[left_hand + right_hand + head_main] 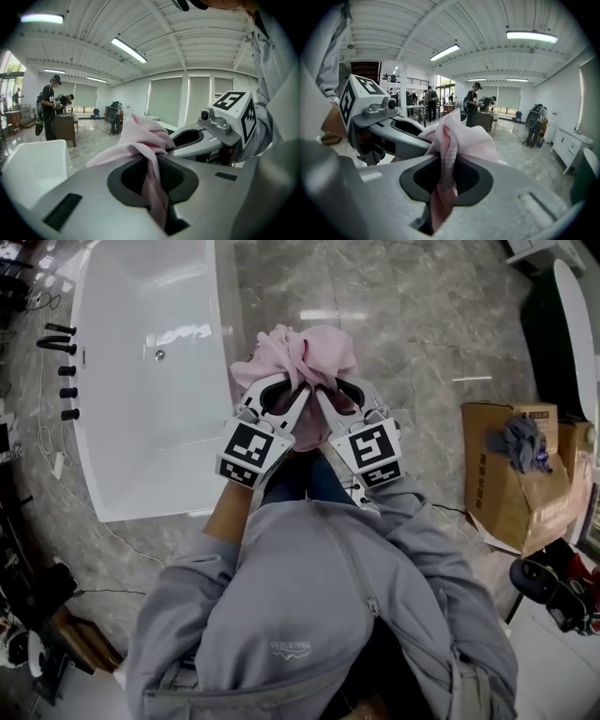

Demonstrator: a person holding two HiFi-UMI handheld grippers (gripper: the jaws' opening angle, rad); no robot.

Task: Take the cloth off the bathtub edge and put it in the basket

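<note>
A pink cloth [300, 357] hangs bunched in the air, held by both grippers in front of the person. My left gripper [298, 392] is shut on the cloth's left side, and the fabric [147, 140] runs down between its jaws. My right gripper [321, 395] is shut on the right side, with the cloth [457, 136] pinched and trailing below the jaws. The two grippers stand close together, tips nearly touching. The white bathtub [141, 381] lies to the left, its edge bare. No basket is in view.
An open cardboard box [511, 474] with a grey rag [523, 442] on it stands on the floor to the right. Black taps [61, 343] sit along the tub's far left side. Cables trail on the marble floor at left. People stand at desks far off.
</note>
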